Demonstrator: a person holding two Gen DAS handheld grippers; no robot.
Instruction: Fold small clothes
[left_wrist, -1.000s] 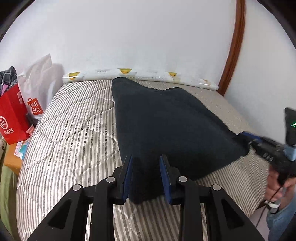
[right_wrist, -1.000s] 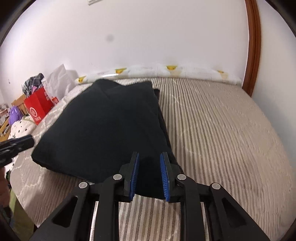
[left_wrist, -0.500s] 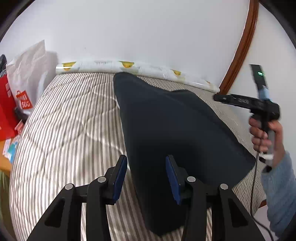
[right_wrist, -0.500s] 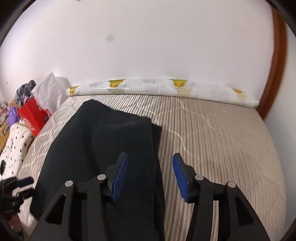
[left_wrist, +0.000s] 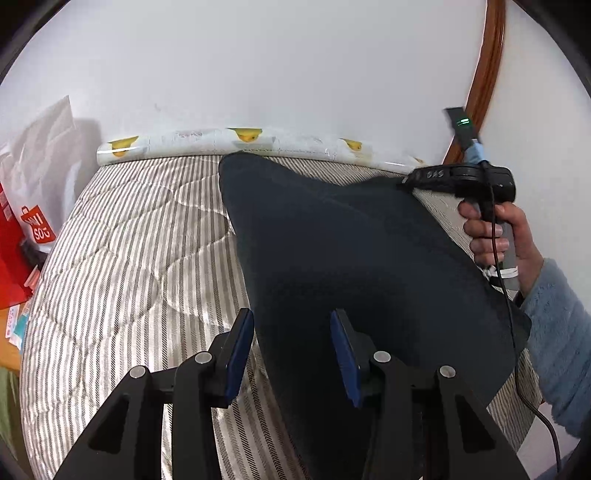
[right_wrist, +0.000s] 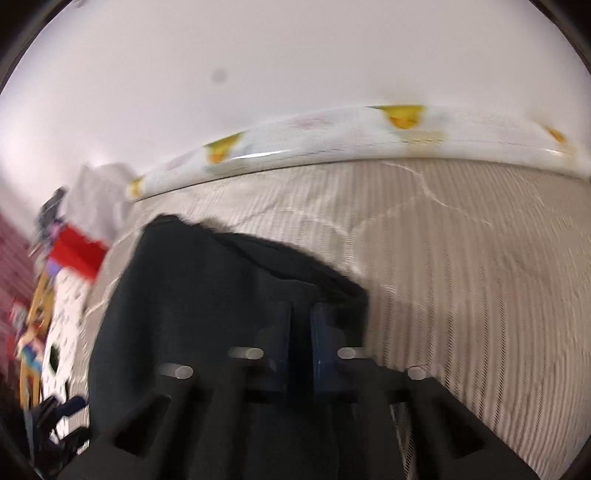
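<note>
Left gripper (left_wrist: 291, 354) jaws stand apart over the near edge of the dark garment (left_wrist: 354, 266), pads not pressing it; right gripper (right_wrist: 300, 347) has just been closing, its jaws nearly together at the garment's far corner, blur hiding whether cloth is pinched. The garment lies flat on a striped quilted mattress (left_wrist: 140, 236) against a white wall (left_wrist: 258, 66), red bag (left_wrist: 14, 254) cut off left. It looks navy, smooth, folded.
</note>
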